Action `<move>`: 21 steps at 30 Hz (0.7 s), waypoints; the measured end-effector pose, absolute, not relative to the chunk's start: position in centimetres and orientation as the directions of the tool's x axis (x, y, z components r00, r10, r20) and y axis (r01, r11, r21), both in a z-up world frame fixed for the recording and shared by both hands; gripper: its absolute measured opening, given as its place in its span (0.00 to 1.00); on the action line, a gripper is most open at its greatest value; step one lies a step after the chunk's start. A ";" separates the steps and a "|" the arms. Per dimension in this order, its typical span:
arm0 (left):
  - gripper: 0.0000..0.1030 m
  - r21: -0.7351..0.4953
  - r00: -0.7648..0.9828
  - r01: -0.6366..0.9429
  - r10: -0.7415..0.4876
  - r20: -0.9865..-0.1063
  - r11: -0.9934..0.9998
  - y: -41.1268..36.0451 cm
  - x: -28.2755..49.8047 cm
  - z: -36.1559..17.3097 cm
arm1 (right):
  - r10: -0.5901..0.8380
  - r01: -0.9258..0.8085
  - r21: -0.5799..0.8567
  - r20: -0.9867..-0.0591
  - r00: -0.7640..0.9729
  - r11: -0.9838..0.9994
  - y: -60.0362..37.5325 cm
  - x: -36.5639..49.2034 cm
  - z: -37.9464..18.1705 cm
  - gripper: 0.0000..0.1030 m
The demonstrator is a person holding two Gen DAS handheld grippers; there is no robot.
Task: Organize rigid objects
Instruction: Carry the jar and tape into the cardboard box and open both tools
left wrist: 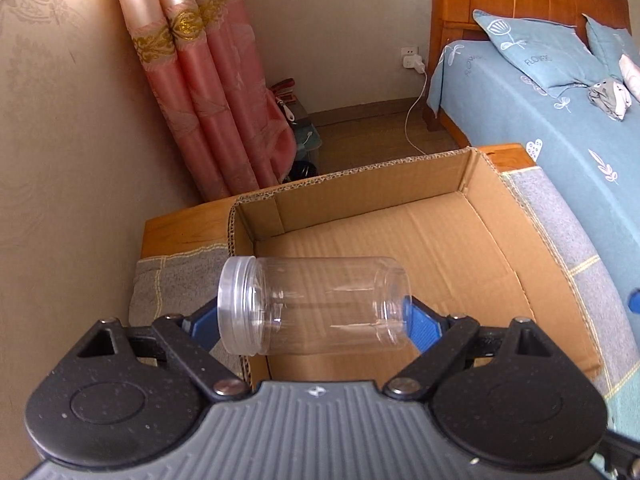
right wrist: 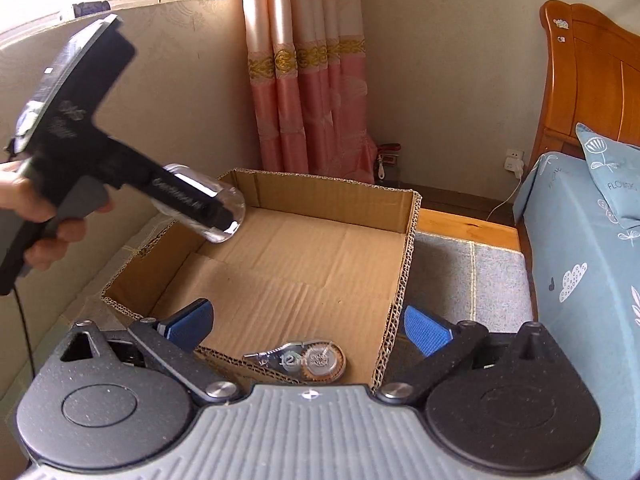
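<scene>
Left hand-held gripper (left wrist: 316, 318) clamps a clear plastic jar (left wrist: 316, 306) lengthwise, lid to the left, held above the left near wall of the open cardboard box (left wrist: 460, 176). To place it well, carry it rightward past the wall, lower it to the floor, then release. Right hand-held gripper (right wrist: 308, 326), spread wide and empty, hovers above a correction tape dispenser (right wrist: 308, 362) in the box's near right corner.
</scene>
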State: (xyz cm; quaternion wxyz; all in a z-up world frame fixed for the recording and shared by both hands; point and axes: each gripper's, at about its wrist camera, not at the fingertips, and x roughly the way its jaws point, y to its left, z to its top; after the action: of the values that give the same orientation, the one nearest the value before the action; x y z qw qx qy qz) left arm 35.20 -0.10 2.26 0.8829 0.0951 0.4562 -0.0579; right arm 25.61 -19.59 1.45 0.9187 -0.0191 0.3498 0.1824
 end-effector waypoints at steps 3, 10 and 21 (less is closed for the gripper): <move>0.91 0.121 0.597 0.182 -0.012 -0.802 0.976 -0.6 35.7 2.6 | 0.320 -0.348 0.086 -0.639 0.700 0.933 -20.0 25.1 1.8 1.00; 0.92 0.121 0.618 0.167 -0.008 -0.786 0.979 -0.3 34.3 3.2 | 0.304 -0.357 0.046 -0.633 0.712 0.933 -20.1 23.3 2.2 1.00; 0.92 0.102 0.660 0.192 -0.051 -0.750 0.976 1.0 28.0 5.4 | 0.319 -0.397 0.018 -0.628 0.709 0.918 -18.2 19.4 3.0 1.00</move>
State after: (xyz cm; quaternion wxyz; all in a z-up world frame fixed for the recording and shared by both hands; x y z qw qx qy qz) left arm 28.03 0.98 5.45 0.9069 0.0862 0.4070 -0.0670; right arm 19.42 -18.20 2.98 0.9226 -0.0593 0.3281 0.1940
